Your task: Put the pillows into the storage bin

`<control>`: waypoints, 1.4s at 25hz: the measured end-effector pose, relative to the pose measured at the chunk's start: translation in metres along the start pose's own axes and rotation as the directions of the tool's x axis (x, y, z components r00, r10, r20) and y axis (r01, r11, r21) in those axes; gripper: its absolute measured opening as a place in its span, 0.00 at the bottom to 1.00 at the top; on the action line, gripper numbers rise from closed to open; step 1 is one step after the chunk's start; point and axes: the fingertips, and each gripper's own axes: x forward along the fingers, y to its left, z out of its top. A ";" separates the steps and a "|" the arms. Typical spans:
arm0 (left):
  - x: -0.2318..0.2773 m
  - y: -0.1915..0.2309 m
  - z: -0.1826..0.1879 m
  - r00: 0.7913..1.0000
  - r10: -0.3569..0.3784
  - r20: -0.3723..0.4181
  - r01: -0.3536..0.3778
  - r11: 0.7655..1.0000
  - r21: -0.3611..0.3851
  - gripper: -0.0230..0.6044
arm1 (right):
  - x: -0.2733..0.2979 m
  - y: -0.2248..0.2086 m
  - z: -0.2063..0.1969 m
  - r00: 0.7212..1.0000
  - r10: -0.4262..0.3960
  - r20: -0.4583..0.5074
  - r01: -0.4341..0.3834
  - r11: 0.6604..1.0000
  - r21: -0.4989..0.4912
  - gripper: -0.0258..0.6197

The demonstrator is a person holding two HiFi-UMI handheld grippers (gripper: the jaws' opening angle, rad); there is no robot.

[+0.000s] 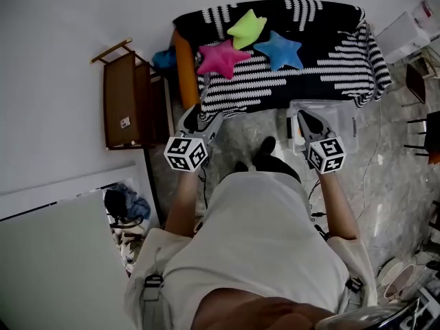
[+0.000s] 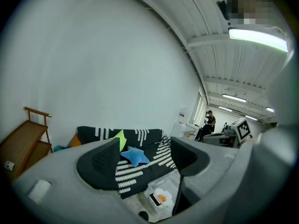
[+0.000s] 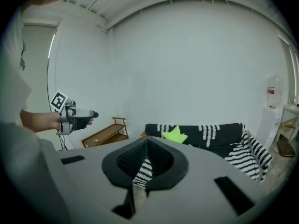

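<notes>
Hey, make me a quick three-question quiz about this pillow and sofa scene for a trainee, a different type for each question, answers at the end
1. How many star pillows lie on the sofa?
2. True or false: the blue pillow is already inside the storage bin.
3. The jaws of the left gripper are: A) shut on a pillow, B) apart with nothing gripped, C) pressed together and empty.

Key: 1. Three. 2. False, it is on the sofa. 3. B.
</notes>
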 end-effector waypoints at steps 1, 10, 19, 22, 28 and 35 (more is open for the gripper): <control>0.010 0.002 0.003 1.000 0.001 -0.005 -0.001 1.000 0.004 0.56 | 0.007 -0.008 0.004 1.000 0.003 0.000 -0.003 1.000 0.001 0.05; 0.098 0.004 0.024 0.998 0.022 -0.059 -0.020 0.999 0.031 0.56 | 0.050 -0.092 0.019 1.000 0.015 -0.017 -0.015 1.000 0.006 0.05; 0.167 -0.009 0.030 0.995 0.051 -0.080 -0.049 0.998 0.028 0.56 | 0.069 -0.165 0.018 0.999 0.034 -0.025 -0.034 0.999 -0.005 0.05; 0.182 -0.014 0.029 0.995 0.049 -0.085 -0.046 0.998 0.032 0.56 | 0.071 -0.177 0.017 0.999 0.031 -0.020 -0.031 0.999 0.005 0.05; 0.211 -0.016 0.034 0.994 0.037 -0.102 -0.033 0.999 0.041 0.56 | 0.081 -0.194 0.025 1.000 0.008 -0.005 -0.008 1.000 0.014 0.05; 0.237 -0.001 0.033 0.989 -0.010 -0.150 0.020 0.998 0.064 0.56 | 0.097 -0.195 0.022 0.999 -0.040 -0.010 0.040 0.998 0.051 0.05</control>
